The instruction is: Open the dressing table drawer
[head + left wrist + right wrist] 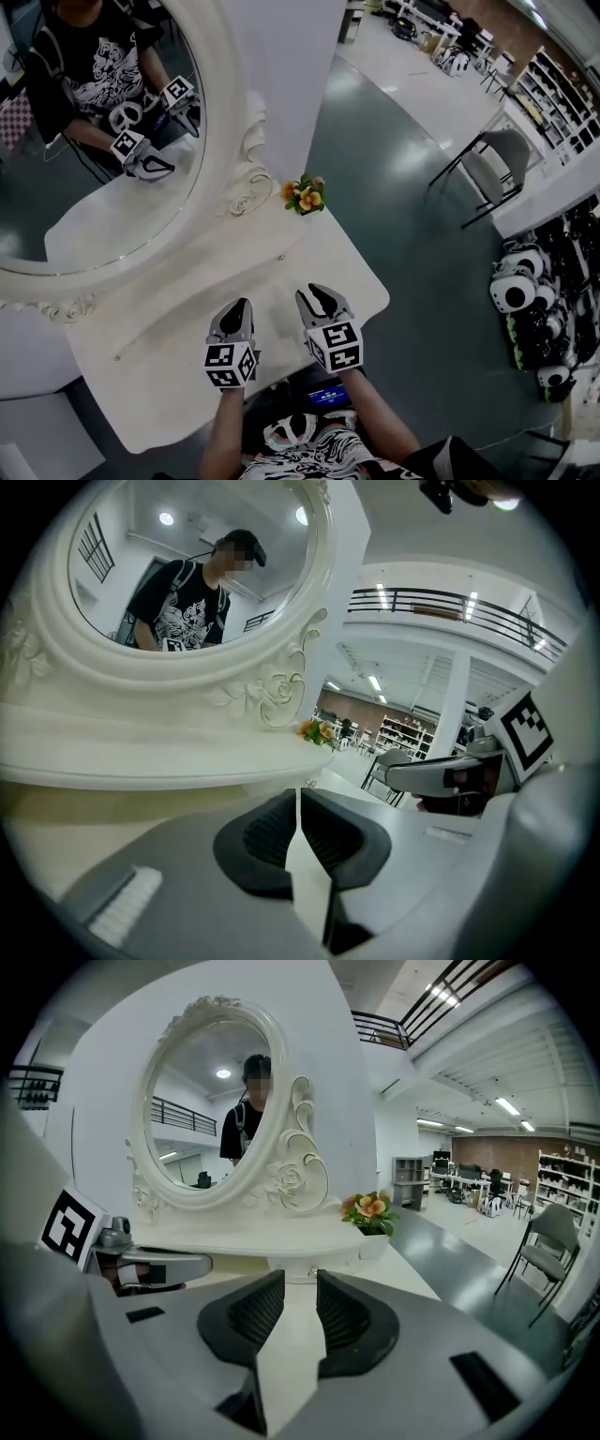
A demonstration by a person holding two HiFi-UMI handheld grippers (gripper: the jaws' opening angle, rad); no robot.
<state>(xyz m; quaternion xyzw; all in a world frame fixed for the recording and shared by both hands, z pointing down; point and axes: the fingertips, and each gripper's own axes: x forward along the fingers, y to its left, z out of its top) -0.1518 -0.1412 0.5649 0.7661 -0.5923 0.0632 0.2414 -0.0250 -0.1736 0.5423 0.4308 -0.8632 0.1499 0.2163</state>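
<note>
The white dressing table (169, 375) has a low raised tier under its oval mirror (103, 150). A small drawer knob (281, 256) shows on the tier's front, also seen as the knob (309, 783) and the knob (311, 1272) in the two gripper views. Both grippers hover over the tabletop's near part, pointing at the tier and well short of it. My left gripper (240, 307) has its pads almost touching, with nothing between them. Beside it on the right, my right gripper (322, 297) stands open and empty, in line with the knob.
A small pot of orange flowers (305, 195) stands at the tier's right end. The table's right edge drops to a dark floor with a grey folding chair (497, 169). Panda toys (516, 291) are stacked at the far right.
</note>
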